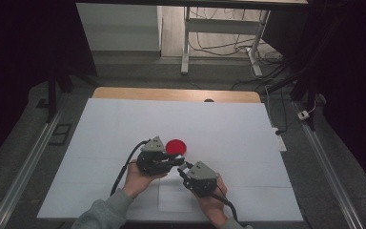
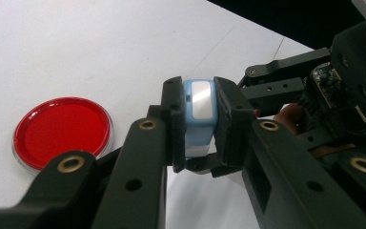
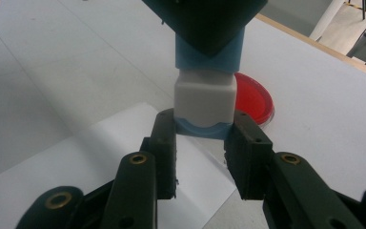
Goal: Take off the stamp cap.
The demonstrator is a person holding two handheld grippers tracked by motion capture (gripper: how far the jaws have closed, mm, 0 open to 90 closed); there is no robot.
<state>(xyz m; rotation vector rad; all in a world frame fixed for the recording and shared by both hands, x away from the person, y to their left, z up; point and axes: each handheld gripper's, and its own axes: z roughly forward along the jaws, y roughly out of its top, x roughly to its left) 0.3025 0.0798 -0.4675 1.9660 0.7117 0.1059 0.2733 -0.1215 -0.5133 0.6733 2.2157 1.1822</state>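
Note:
A small light-blue and white block (image 2: pixel 199 114) hangs just above the white table, caught between both grippers. My left gripper (image 2: pixel 198 129) is shut on its blue upper part, one pad on each side. In the right gripper view the white section (image 3: pixel 204 98) sits below the left jaws. My right gripper (image 3: pixel 202 138) is shut on the blue end under that white section. In the high view the left gripper (image 1: pixel 178 161) and right gripper (image 1: pixel 185 168) meet tip to tip near the table's front middle. A hand holds each gripper.
A round red dish (image 1: pixel 176 146) lies flat on the white table cover (image 1: pixel 124 124), just behind the grippers. A loose white paper sheet (image 1: pixel 174 198) lies under them at the front edge. The table's wooden far edge (image 1: pixel 171 93) has a desk frame and cables behind it.

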